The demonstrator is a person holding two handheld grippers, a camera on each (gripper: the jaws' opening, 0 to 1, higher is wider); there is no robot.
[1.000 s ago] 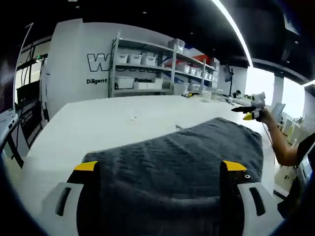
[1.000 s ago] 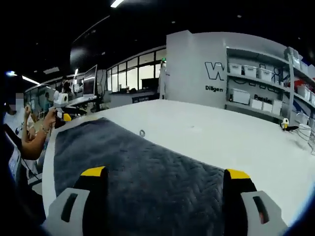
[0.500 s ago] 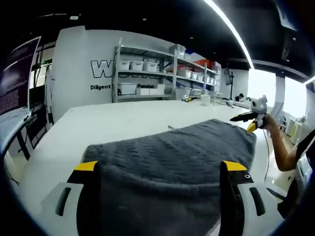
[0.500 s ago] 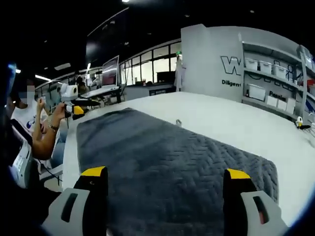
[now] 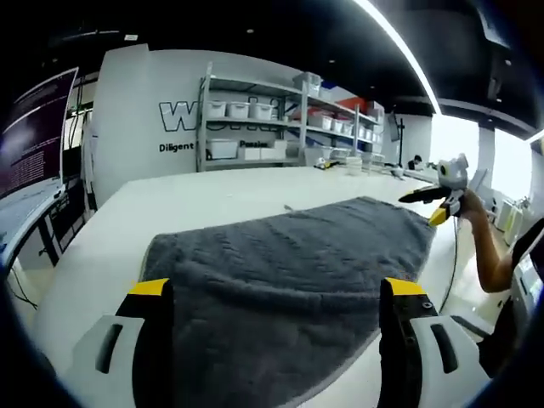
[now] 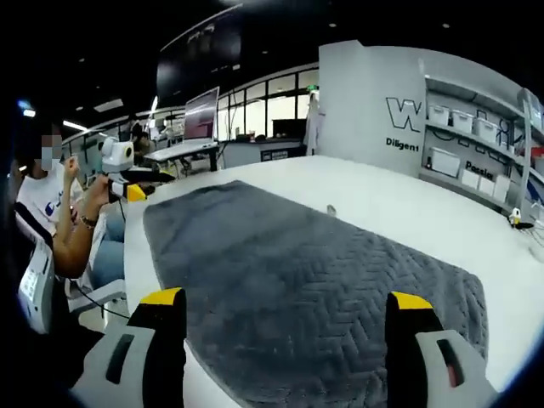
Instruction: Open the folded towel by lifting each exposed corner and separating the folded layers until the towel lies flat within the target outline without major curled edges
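Note:
A dark grey towel (image 5: 289, 263) with a herringbone weave lies spread out and mostly flat on the white table (image 5: 187, 200). In the left gripper view my left gripper (image 5: 275, 293) is open above the towel's near edge, its yellow-tipped jaws wide apart with nothing gripped. My right gripper (image 5: 440, 197), held by a hand, hovers by the towel's far right corner. In the right gripper view the towel (image 6: 297, 263) stretches away, and my right gripper (image 6: 286, 299) is open over its near end. The left gripper (image 6: 129, 185) hangs by the far left corner.
A small object (image 6: 331, 209) lies on the table just past the towel's long edge. Shelves with white bins (image 5: 255, 127) line the back wall. A seated person (image 6: 51, 212) is beside the table's left edge. Bare table (image 6: 442, 221) spreads behind the towel.
Both views have drawn back from the towel. Its near edge, humped up between the left jaws a second ago, now lies low and flat on the table. Both grippers stay open.

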